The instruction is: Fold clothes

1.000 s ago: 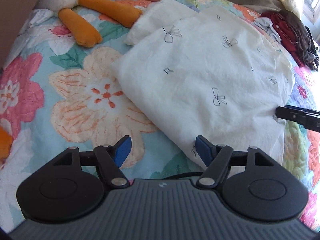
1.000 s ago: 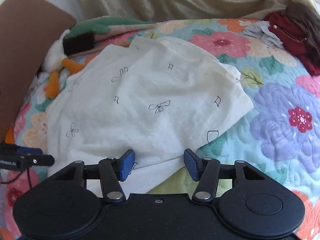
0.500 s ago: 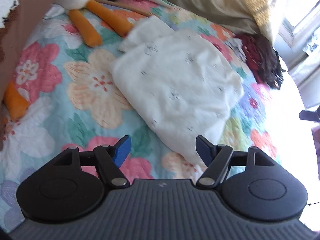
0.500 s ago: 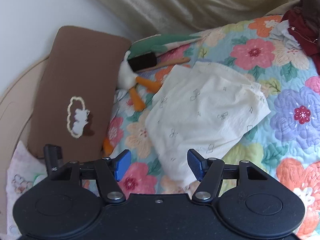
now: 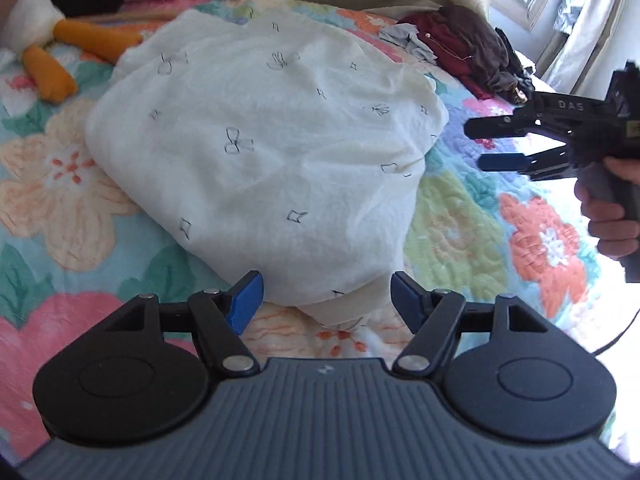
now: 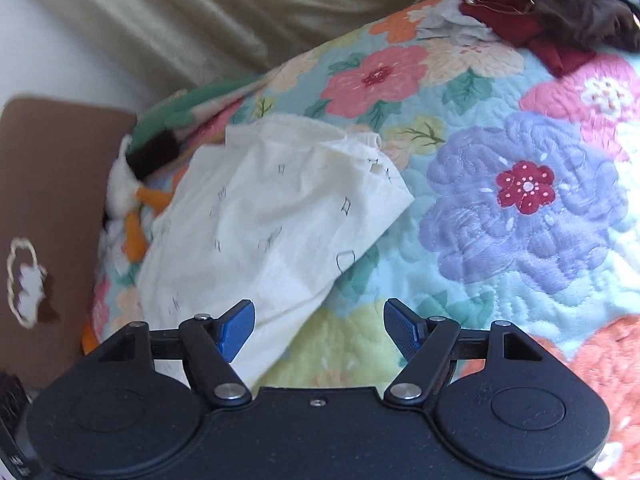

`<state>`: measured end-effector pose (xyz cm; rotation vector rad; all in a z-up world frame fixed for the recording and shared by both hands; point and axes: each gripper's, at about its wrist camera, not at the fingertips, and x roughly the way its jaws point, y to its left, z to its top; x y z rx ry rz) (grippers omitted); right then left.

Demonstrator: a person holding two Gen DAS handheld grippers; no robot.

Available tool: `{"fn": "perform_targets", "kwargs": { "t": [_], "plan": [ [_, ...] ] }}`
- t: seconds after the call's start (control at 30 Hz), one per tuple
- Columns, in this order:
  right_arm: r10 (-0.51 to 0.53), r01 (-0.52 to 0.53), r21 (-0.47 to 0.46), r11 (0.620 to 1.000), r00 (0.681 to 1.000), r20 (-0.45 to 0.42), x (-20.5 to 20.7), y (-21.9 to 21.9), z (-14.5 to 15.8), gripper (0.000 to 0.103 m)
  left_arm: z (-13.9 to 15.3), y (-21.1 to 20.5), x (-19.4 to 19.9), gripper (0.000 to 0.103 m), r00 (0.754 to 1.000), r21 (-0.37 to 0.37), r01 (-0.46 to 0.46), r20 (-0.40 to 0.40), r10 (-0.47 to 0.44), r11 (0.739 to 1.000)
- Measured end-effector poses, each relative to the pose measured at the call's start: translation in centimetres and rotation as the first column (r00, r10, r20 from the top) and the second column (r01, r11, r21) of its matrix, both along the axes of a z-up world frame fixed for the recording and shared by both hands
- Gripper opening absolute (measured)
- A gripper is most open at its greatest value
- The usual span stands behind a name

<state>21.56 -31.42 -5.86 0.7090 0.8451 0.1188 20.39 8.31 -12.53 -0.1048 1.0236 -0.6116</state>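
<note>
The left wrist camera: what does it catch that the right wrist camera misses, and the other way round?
Only the left view shows the right gripper, jaws opening with nothing between them, and the hand holding it. Only the right view shows the brown cushion. Both show the white garment, floral quilt, plush toy and dark clothes pile.

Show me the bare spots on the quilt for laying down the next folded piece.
Free: the quilt right of the white garment, from the purple flower to the orange one near the right gripper, whose jaws are opening, empty. Also the peach-flower patch left of the garment. Crowded: the far corner's dark clothes pile, and the plush toy far left.
</note>
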Motion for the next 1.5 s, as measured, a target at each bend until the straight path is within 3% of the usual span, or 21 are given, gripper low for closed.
{"fn": "perform_targets", "kwargs": {
  "t": [0.07,0.13,0.2,0.27,0.33,0.4,0.43,0.47,0.5,0.57,0.7,0.9,1.03,1.17,1.3,1.4,1.5],
  "plan": [
    [-0.043,0.041,0.080,0.996,0.999,0.023,0.9,-1.0,-1.5,0.077,-0.9,-0.3,0.4,0.071,0.999,-0.007,0.000,-0.043,0.000,1.000],
    [-0.046,0.044,0.096,0.994,0.999,0.018,2.2,-1.0,-2.8,0.077,-1.4,-1.0,0.7,0.072,0.999,0.015,0.018,-0.040,-0.017,1.000],
    [-0.048,0.046,0.083,0.995,0.999,0.017,3.7,-0.8,-3.9,0.077,-2.0,-1.6,0.9,0.081,0.998,0.005,0.012,-0.054,-0.012,1.000],
    [-0.048,0.045,0.075,0.996,0.998,0.034,5.1,-0.5,-4.7,0.078,-2.6,-2.2,1.1,0.103,0.997,-0.022,0.016,-0.072,-0.018,1.000],
    [-0.054,0.050,0.054,0.997,0.996,0.070,6.2,0.0,-4.9,0.082,-2.7,-2.9,1.1,0.103,0.998,0.009,0.040,-0.056,-0.040,0.999],
    [-0.033,0.034,0.000,0.999,0.996,0.080,7.7,0.6,-4.8,0.083,-2.6,-3.3,0.8,0.095,0.999,0.051,0.039,-0.013,-0.038,0.998],
    [-0.021,0.024,-0.035,0.999,0.996,0.089,8.3,0.9,-4.5,0.081,-2.4,-3.2,0.8,0.061,0.999,0.081,0.031,0.010,-0.032,0.996],
    [-0.004,0.010,-0.068,0.998,0.996,0.090,8.9,1.2,-4.2,0.067,-2.3,-3.1,0.8,0.031,0.999,0.117,0.022,0.033,-0.026,0.993],
    [0.017,-0.009,-0.097,0.995,0.996,0.084,9.3,1.5,-3.9,0.038,-2.2,-3.0,0.8,0.023,0.998,0.153,0.012,0.057,-0.021,0.988],
    [0.050,-0.041,-0.092,0.995,0.994,0.096,9.6,1.3,-3.3,0.011,-1.8,-1.9,1.2,0.012,0.999,0.113,-0.023,0.042,0.018,0.993],
    [0.030,-0.019,-0.064,0.998,0.985,0.172,7.6,0.8,-1.3,0.009,0.1,-1.2,0.6,0.011,0.997,0.069,-0.036,0.071,0.031,0.997],
    [-0.069,0.061,0.041,0.997,0.969,0.236,2.0,-0.2,1.4,0.008,2.5,0.2,-2.3,0.010,0.992,-0.091,-0.101,0.061,0.107,0.991],
    [-0.091,0.079,0.058,0.995,0.968,0.232,-1.9,-0.7,3.0,0.007,3.8,1.0,-4.5,0.010,0.995,-0.170,-0.090,0.035,0.098,0.981],
    [-0.088,0.081,0.043,0.996,0.970,0.228,-4.7,-0.7,4.9,0.007,4.4,1.7,-5.2,0.010,0.995,-0.199,-0.099,0.006,0.102,0.975],
    [-0.050,0.056,-0.022,0.998,0.976,0.214,-3.9,-0.1,6.3,0.007,4.8,3.0,-3.7,0.010,0.987,-0.268,-0.138,0.039,0.154,0.954],
    [-0.006,0.020,-0.071,0.997,0.980,0.198,-0.5,0.5,6.7,0.007,4.7,3.8,-0.6,0.010,0.986,-0.254,-0.156,0.019,0.166,0.954],
    [0.076,-0.047,-0.189,0.981,0.986,0.149,4.0,2.6,7.5,0.008,4.8,4.5,1.9,0.010,0.978,-0.208,-0.198,0.028,0.208,0.958]
  ]
}}
